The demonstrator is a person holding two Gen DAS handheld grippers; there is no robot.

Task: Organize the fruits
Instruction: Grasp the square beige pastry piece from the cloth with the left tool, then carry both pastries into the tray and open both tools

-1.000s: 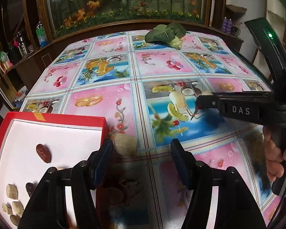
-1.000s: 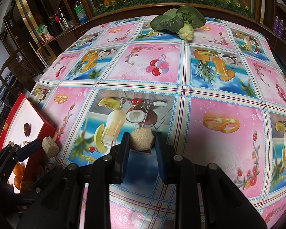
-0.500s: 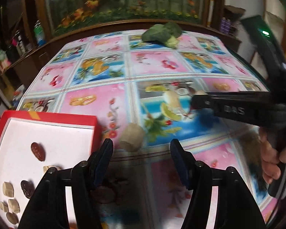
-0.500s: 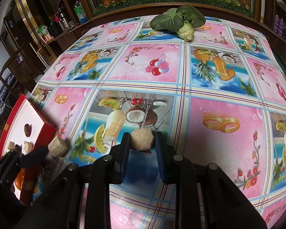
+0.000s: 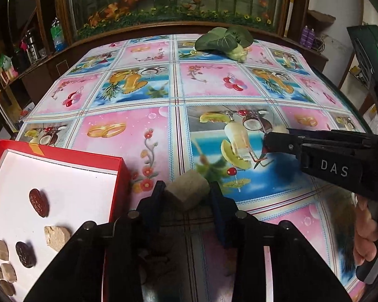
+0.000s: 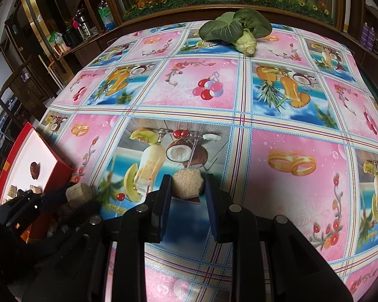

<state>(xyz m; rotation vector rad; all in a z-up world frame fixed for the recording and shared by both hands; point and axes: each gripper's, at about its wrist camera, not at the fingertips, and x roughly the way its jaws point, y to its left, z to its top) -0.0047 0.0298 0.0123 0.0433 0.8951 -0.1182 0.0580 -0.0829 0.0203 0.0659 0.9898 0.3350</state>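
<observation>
Tan chunk [image 5: 187, 190] sits pinched in the left gripper [image 5: 186, 196], whose jaws just closed on it, right beside the red tray [image 5: 63, 154]. Right gripper [image 6: 188, 188] clamps another pale chunk [image 6: 187, 183] over the tablecloth [image 6: 302, 201].

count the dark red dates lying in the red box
2: a red date toward the far side of the red box, and a darker date nearer the camera; the left gripper may hide more.

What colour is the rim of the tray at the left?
Red, with a white floor inside. The tray shows best in the left wrist view.
</observation>
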